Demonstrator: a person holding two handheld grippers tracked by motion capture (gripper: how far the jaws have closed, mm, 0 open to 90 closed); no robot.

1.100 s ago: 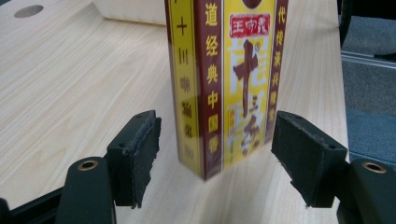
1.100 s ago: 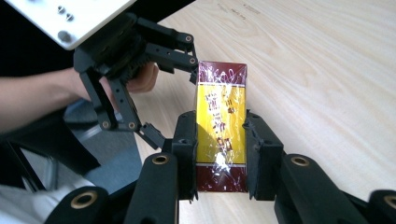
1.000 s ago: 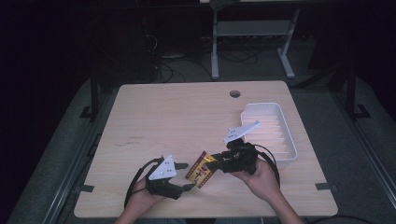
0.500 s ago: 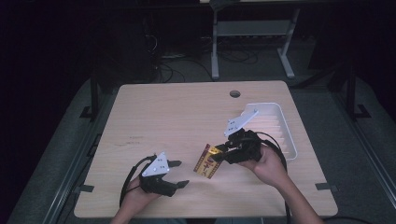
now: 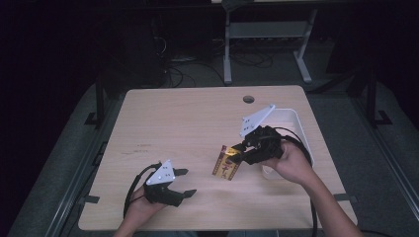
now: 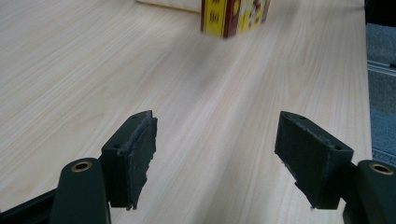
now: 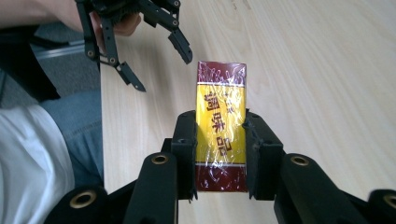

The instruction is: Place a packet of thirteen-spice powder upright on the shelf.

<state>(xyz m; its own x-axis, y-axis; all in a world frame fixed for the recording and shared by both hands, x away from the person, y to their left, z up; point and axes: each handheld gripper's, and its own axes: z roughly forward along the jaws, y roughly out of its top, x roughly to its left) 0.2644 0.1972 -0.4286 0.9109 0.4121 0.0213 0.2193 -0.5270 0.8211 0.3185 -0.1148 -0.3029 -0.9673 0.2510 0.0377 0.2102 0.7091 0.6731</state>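
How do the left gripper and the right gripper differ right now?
The left gripper has open jaws with nothing between them; the right gripper is shut on the yellow-and-maroon box. The left sits near the table's front edge; the right is raised farther in. Both are hand-held.

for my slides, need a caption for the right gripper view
Right hand-held gripper clamps a yellow-and-maroon wrapped box above the wooden table.

Pale wooden table with round hole near far edge; white tray at right side; cables and metal stand on dark floor behind.
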